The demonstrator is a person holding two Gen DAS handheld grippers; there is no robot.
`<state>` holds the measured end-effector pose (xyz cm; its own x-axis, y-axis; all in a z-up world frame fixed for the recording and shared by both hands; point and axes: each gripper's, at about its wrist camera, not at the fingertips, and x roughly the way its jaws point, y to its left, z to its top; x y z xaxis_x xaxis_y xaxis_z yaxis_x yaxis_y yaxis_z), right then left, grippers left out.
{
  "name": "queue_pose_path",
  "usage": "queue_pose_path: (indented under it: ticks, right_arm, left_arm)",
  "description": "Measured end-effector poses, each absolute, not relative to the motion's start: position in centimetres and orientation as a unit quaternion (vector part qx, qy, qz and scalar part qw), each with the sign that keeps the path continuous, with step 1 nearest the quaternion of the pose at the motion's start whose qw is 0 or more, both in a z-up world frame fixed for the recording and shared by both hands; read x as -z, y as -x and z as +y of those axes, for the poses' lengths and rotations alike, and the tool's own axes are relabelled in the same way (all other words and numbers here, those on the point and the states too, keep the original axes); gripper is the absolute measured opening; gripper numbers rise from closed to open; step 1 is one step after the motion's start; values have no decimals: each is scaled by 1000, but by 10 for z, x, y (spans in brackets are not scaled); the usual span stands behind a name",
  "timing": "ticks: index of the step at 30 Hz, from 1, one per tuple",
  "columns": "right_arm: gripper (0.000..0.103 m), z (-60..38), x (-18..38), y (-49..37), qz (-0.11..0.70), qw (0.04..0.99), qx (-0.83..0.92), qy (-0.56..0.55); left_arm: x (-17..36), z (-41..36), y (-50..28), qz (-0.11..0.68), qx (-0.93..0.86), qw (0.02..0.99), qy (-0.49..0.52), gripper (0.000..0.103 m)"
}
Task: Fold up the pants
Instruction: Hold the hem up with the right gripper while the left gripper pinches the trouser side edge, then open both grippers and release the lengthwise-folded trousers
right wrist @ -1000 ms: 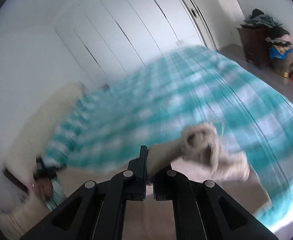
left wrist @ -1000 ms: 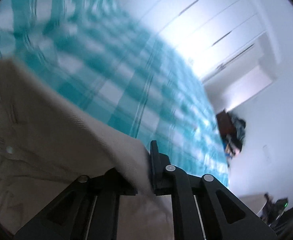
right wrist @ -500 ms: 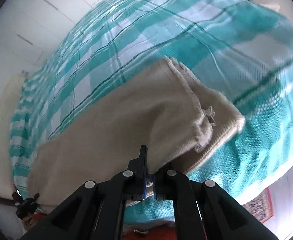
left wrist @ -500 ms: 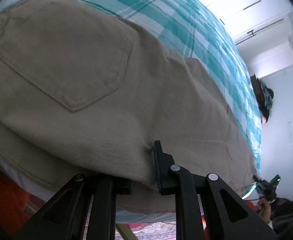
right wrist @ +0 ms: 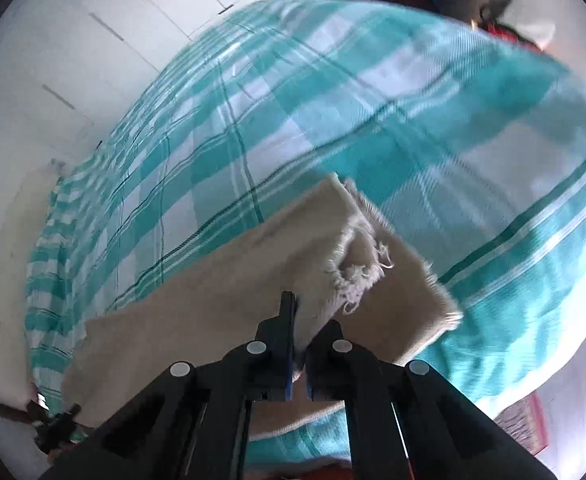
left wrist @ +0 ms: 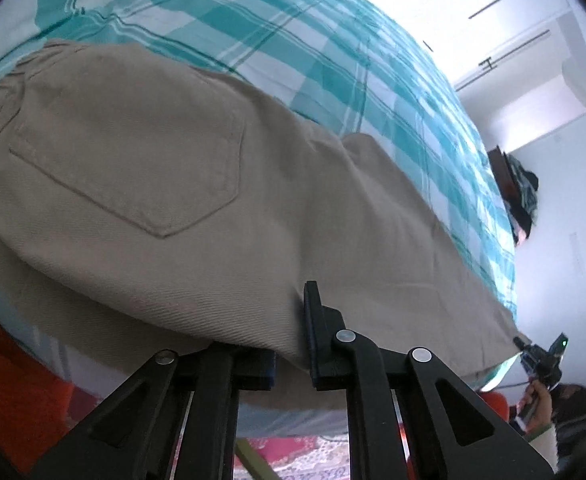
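Beige pants (left wrist: 221, 184) drape over the left gripper (left wrist: 293, 344), hiding one finger; it's clamped on their near edge. The right gripper (right wrist: 299, 332) pinches the frayed hem (right wrist: 357, 276), checked bedspread (right wrist: 333, 92) blurred beyond

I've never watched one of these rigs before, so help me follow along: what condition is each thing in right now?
Pants: beige, spread along the near edge of the bed, back pocket facing up.
Leg hems: frayed, one lying on the other, upper one partly turned up.
Left claw: shut on the pants' near edge.
Right claw: shut on the pants close to the hems.
Bedspread: teal-and-white check, lying fairly smooth.
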<state>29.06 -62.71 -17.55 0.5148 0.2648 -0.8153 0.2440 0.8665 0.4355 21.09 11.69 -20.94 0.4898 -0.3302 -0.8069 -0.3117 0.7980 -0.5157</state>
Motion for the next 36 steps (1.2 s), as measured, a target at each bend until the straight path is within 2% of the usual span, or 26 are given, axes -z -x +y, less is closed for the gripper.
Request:
queue_pose_path:
  ticks: [4,10,13,14,15,17,18,21,23,25,26,31,36]
  right_arm:
    - [4,-623,200,-287,544,815,22,-197]
    - [6,-619,204,-279,532,828,48,-171]
    - [22,-624,196,-271,517,834,58,-186]
    - [39,-626,191,-266,507,838,61,-193]
    - [62,-627,184,-258,493,845,65,-198]
    - [83,-630,171,-237,463,862,103,-176]
    - [84,-633,167,-230,453,868,127,-158]
    - [84,-643,160,-206,441,870,181,-124]
    - [84,-644,150,-198,433,873,185,-125]
    - [84,-628,131,-201,418,886,166,-108]
    - [84,-614,122,-208,414,893,147,-94]
    - [84,-530,107,-251,438,895,20,-85]
    - [85,-443,140,-272,481,871,-59,-80]
  left_arm:
    - [233,112,-207,530,-6,788,313,7]
    - [225,106,-206,533,-5,797,283,7]
    - [221,105,-202,539,-10,796,276,10]
    - [219,105,-199,545,-15,794,270,13]
    - [216,106,-194,551,-19,791,266,16]
    - [210,109,-181,557,-25,787,264,26]
    - [206,111,-171,560,-33,786,260,33]
    - [182,117,-144,551,-55,796,246,36]
    - [158,117,-139,524,-67,819,223,44]
    - [139,115,-150,494,-69,842,207,68]
    - [134,112,-159,482,-67,851,199,71]
    - [145,84,-223,467,-44,870,150,74]
    - [206,47,-250,529,-32,845,70,73]
